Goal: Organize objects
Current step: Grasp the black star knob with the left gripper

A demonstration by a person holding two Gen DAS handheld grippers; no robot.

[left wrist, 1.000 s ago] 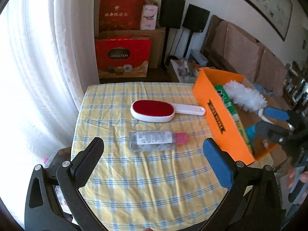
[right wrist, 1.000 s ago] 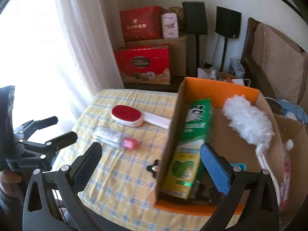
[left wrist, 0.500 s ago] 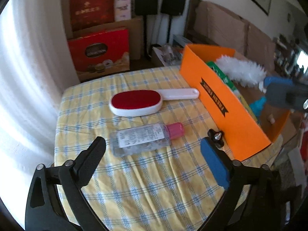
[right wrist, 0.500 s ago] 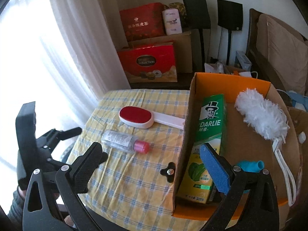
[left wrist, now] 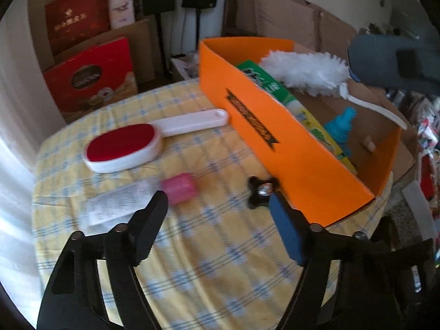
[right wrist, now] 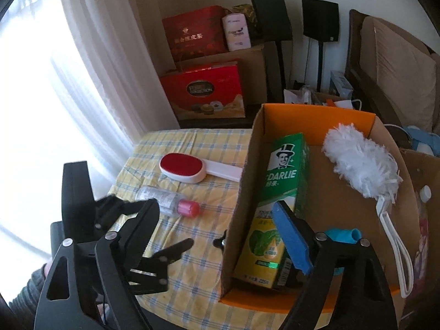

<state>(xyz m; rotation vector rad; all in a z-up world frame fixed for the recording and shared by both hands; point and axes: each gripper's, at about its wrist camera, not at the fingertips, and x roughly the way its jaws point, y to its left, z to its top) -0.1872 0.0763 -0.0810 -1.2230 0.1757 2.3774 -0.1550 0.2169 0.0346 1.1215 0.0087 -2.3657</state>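
Bottle [left wrist: 132, 199], clear with a pink cap, lay blurred on the yellow checked tablecloth [left wrist: 220, 261] in the left wrist view, just ahead of the left gripper [left wrist: 217, 220]. Jaws parted there and just been closing, nothing between them, pads touching nothing. Lint brush [left wrist: 123, 147] with red pad and white handle lay beyond the bottle, handle end near the orange box [left wrist: 288, 148]. Small black knob [left wrist: 261, 189] sat on the cloth just beside the box wall. Inside the box: green toothpaste carton [left wrist: 275, 93], white duster [left wrist: 305, 71], teal item [left wrist: 342, 126]. Over to the right wrist view: right gripper [right wrist: 217, 220] hung above the box's near left corner, one finger over the cloth, the blue-padded one over the carton [right wrist: 277, 198]. Jaws wide and just been closing, gripping nothing. Bottle [right wrist: 167, 200] lay on its side left of the box [right wrist: 239, 200], brush [right wrist: 189, 169] behind it, duster [right wrist: 360, 162] resting in the box. Left gripper [right wrist: 165, 228] sat low over the cloth, next to the bottle, a sleeve [right wrist: 27, 288] at the lower left edge.
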